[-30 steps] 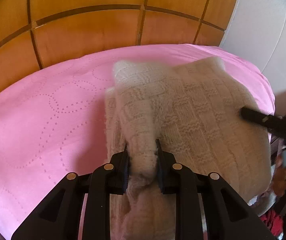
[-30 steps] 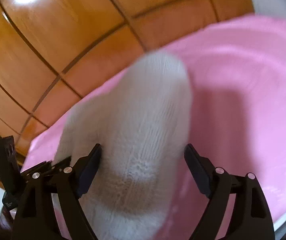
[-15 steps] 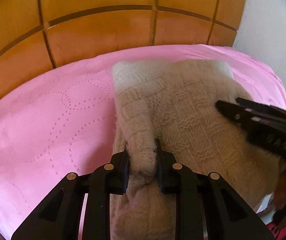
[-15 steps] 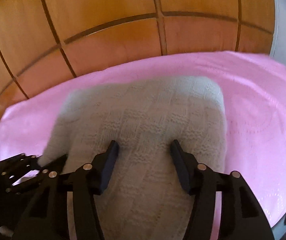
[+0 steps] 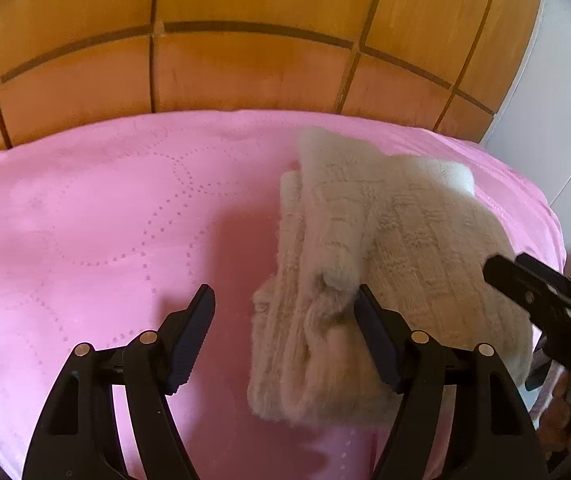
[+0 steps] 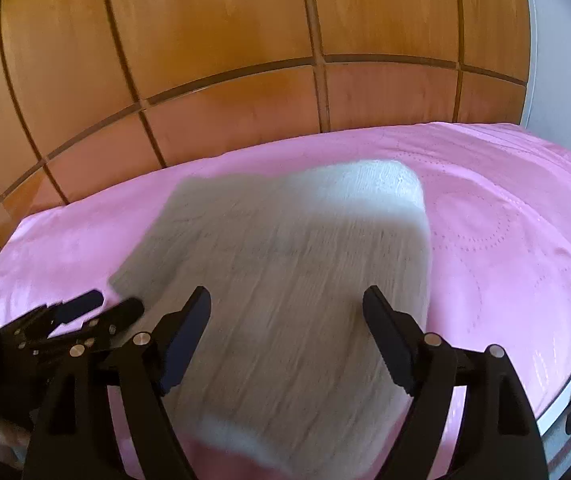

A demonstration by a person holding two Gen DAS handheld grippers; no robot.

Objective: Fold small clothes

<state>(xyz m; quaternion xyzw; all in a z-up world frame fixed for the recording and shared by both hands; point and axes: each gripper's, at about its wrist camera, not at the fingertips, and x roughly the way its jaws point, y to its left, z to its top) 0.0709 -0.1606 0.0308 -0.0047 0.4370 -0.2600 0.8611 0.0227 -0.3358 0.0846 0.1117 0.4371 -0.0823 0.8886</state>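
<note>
We've got the cream knit sweater (image 5: 397, 264) folded near the pink bed's (image 5: 85, 220) right edge | long axis toward headboard | left gripper (image 5: 283, 308) spread wide, empty, nearest | right gripper (image 6: 285, 312) agape above it

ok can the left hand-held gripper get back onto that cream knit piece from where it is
Probably yes. The left hand-held gripper is open, the cream knit lies against its right finger on the pink cover, and nothing sits between them.

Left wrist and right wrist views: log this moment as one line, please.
left tool: open, beside knit | right tool: open, over knit | cream knit garment: folded, lying on pink bedspread | neither tool gripping
</note>
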